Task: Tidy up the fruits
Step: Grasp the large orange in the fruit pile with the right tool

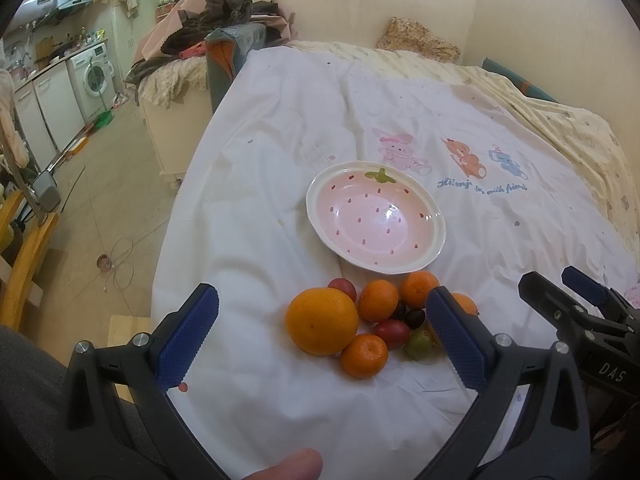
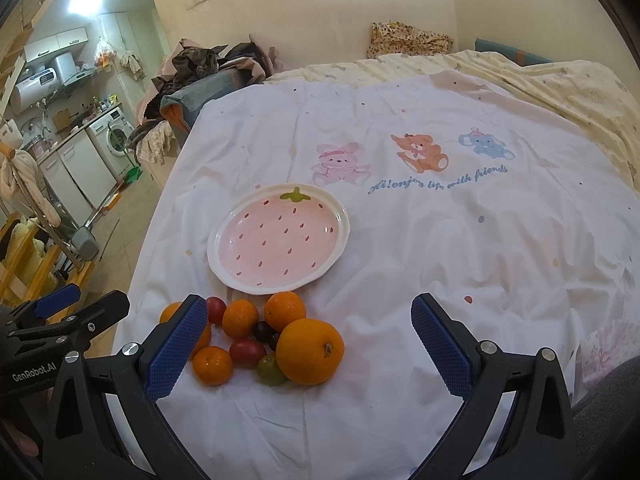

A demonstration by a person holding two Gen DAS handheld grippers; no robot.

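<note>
Both pairs of jaws are standing wide apart, gripping nothing. The left gripper (image 1: 322, 312) is hovering over a white sheet (image 1: 280, 128) spread on a bed, its blue-padded fingers framing a small heap of fruit. The right gripper (image 2: 310, 320) is hovering beside it, with the same heap lying toward its left finger.

In the left wrist view, a large orange (image 1: 321, 321) is sitting at the heap's 9 o'clock edge. Small mandarins are lying around it: one (image 1: 378, 300) at 12 o'clock, another (image 1: 419, 289) at 1 o'clock, a third (image 1: 364, 355) at 6 o'clock. Red cherry tomatoes (image 1: 391, 333), dark grapes (image 1: 414, 317) and a greenish tomato (image 1: 419, 344) are nestling between them, touching.

A pink strawberry-patterned plate (image 1: 430, 258) is resting just beyond the heap at 12 o'clock, holding no fruit. Printed cartoon animals (image 2: 418, 152) are showing on the sheet, further out at 1 o'clock.
</note>
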